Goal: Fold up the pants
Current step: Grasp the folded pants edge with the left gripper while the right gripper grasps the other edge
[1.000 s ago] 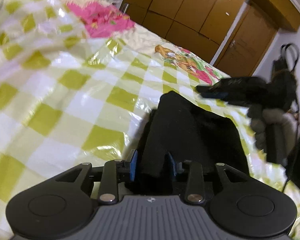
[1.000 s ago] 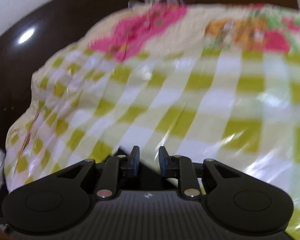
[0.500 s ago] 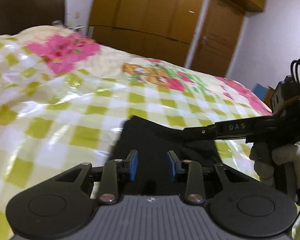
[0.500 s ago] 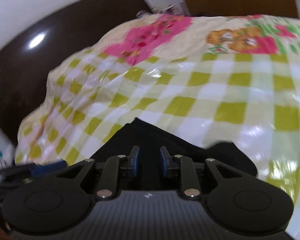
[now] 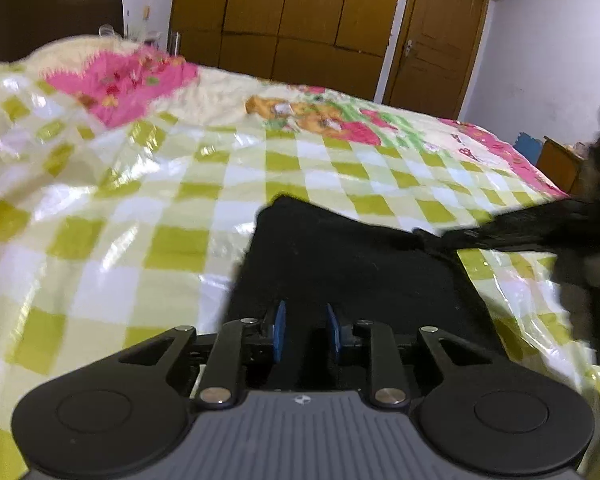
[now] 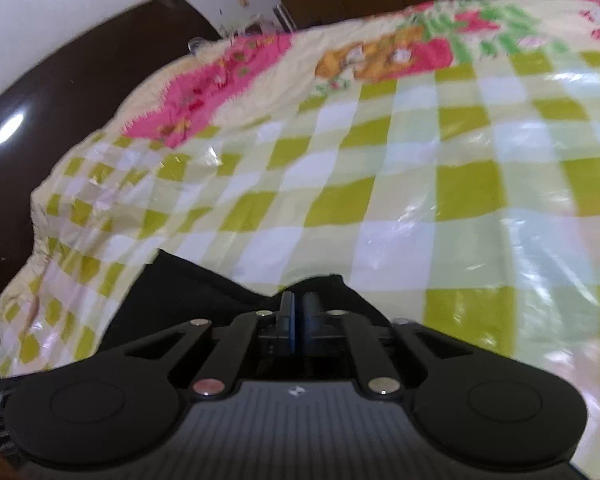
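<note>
Two grippers working: right gripper (image 6: 296, 322) is pinching the black pants (image 5: 352, 264) at their far edge, left gripper (image 5: 303, 334) is hovering released above them on the checkered bedspread (image 5: 172, 216). I'm keeping the pinch firm and drawing the edge evenly to avoid bunching.

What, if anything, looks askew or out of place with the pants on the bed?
The black pants lie unevenly on the checked bedspread: the far edge is lopsided, with one corner pulled sideways by the right hand-held gripper. Nothing looks damaged.
</note>
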